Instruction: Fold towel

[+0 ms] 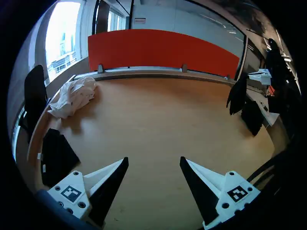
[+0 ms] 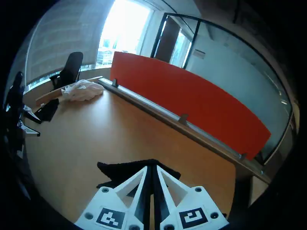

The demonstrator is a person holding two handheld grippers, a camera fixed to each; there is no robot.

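A black towel (image 2: 115, 168) is pinched in my right gripper (image 2: 152, 167), whose two fingers are closed together on its edge. In the left gripper view the same towel (image 1: 236, 96) hangs down from the right gripper (image 1: 261, 76) at the table's right side. My left gripper (image 1: 153, 159) stands open over the bare wooden table (image 1: 161, 122), with nothing between its fingers. The left gripper's white fingers (image 2: 28, 120) also show at the far left of the right gripper view.
A crumpled white cloth (image 1: 73, 96) lies at the far left corner of the table. A dark flat item (image 1: 57, 155) sits at the left edge. A red divider (image 1: 161, 50) runs along the far edge. A black office chair (image 2: 69, 69) stands by the window.
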